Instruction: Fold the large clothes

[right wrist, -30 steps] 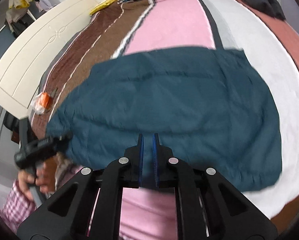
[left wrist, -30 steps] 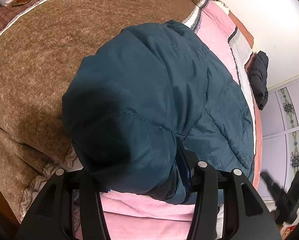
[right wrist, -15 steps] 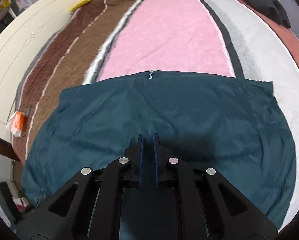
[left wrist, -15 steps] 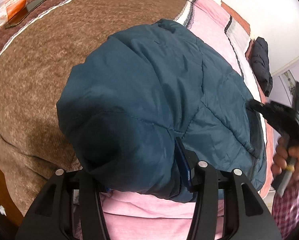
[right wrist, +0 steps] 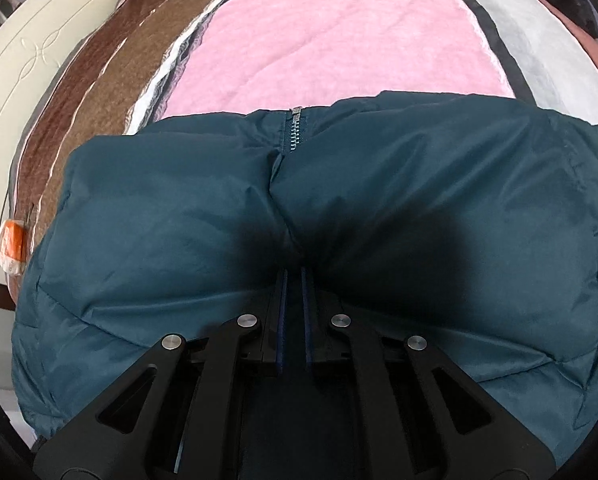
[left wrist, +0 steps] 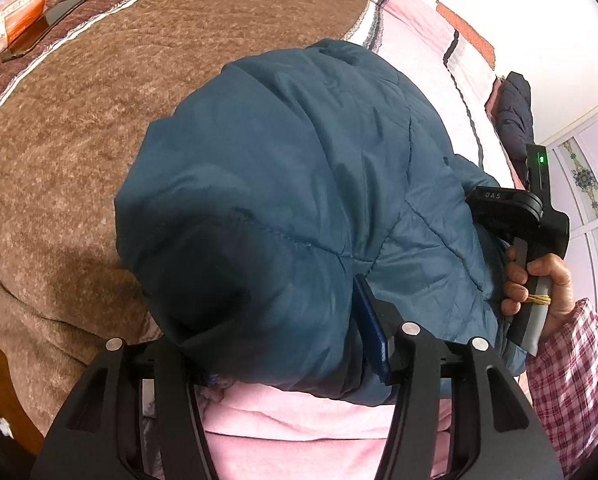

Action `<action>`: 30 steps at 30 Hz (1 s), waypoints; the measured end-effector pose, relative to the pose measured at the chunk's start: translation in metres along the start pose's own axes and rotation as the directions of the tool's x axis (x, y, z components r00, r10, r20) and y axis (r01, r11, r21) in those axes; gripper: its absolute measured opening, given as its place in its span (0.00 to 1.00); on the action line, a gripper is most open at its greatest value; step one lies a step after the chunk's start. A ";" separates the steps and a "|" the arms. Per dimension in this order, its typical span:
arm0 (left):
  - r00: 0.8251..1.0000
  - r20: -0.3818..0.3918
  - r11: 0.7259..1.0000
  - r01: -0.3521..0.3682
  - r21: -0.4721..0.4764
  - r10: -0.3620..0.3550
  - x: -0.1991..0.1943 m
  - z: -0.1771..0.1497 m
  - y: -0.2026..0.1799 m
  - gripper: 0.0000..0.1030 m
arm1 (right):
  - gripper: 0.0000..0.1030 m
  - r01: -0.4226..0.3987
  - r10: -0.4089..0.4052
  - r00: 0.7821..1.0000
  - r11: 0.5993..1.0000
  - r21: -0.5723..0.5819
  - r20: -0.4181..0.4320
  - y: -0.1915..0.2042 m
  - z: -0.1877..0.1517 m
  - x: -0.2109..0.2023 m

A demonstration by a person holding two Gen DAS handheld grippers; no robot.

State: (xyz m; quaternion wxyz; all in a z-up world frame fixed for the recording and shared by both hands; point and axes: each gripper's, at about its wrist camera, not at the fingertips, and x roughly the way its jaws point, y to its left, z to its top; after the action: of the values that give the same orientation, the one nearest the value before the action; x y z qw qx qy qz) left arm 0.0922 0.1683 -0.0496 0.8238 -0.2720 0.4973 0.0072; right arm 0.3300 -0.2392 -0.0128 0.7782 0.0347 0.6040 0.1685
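A dark teal puffer jacket [left wrist: 299, 200] lies folded on the striped bed. My left gripper [left wrist: 275, 340] stands wide, its jaws around a thick bunch of the jacket's near edge; only its right finger [left wrist: 373, 332] shows, the other is under the fabric. My right gripper [right wrist: 293, 276] has its jaws nearly together and presses down into the jacket [right wrist: 419, 208] just below the zipper [right wrist: 295, 132]. The right gripper's body and the hand that holds it show at the jacket's far side in the left wrist view [left wrist: 535, 248].
The bed cover runs in brown [left wrist: 99, 120], pink [right wrist: 339, 40] and grey-white [right wrist: 547, 60] stripes. An orange packet [left wrist: 15, 12] and a dark phone lie at the far left. A black garment [left wrist: 515, 108] lies at the far end. A cream headboard [right wrist: 27, 60] stands left.
The right gripper has come forward and down onto the jacket, pressing it near the zipper. The left gripper has kept its hold of the bunched edge.
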 end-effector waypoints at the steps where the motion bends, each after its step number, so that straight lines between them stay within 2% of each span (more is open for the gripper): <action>1: 1.000 0.001 1.000 -0.001 0.001 0.001 0.000 -0.001 -0.001 0.52 | 0.05 -0.001 0.001 1.000 1.000 0.005 -0.005 0.000 0.001 -0.003; 3: 1.000 0.009 1.000 -0.010 0.017 0.010 -0.002 -0.003 -0.002 0.47 | 0.05 -0.008 0.008 1.000 1.000 0.019 0.010 0.001 -0.001 -0.014; 6: 0.999 0.030 0.999 -0.018 0.041 0.017 -0.005 -0.004 -0.008 0.42 | 0.05 -0.061 0.060 0.996 0.998 0.016 0.065 0.003 -0.015 -0.045; 9: 0.999 0.045 0.998 -0.024 0.051 0.022 -0.009 -0.005 -0.012 0.39 | 0.06 -0.080 0.084 0.991 0.996 -0.039 0.105 0.010 -0.046 -0.079; 12: 0.998 0.053 0.998 -0.025 0.057 0.022 -0.012 -0.005 -0.014 0.38 | 0.05 -0.134 0.138 0.988 0.989 -0.065 0.065 0.014 -0.081 -0.094; 15: 0.998 0.064 0.998 -0.027 0.065 0.023 -0.015 -0.007 -0.016 0.37 | 0.06 -0.132 0.133 0.991 0.987 -0.097 0.009 0.017 -0.103 -0.082; 22: 0.995 0.097 0.994 -0.023 0.110 0.013 -0.027 -0.012 -0.027 0.36 | 0.04 -0.089 0.084 0.995 0.990 -0.111 -0.050 0.019 -0.103 -0.043; 30: 0.994 0.106 0.991 -0.038 0.126 0.025 -0.030 -0.016 -0.033 0.36 | 0.03 -0.080 0.076 0.996 0.991 -0.112 -0.041 0.016 -0.108 -0.039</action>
State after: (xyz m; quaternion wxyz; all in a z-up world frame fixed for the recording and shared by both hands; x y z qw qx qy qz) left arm 0.0738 0.1407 -0.0164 0.8642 -0.2099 0.4573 0.0027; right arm 0.2154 -0.2518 -0.0016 0.7604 0.0109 0.6060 0.2333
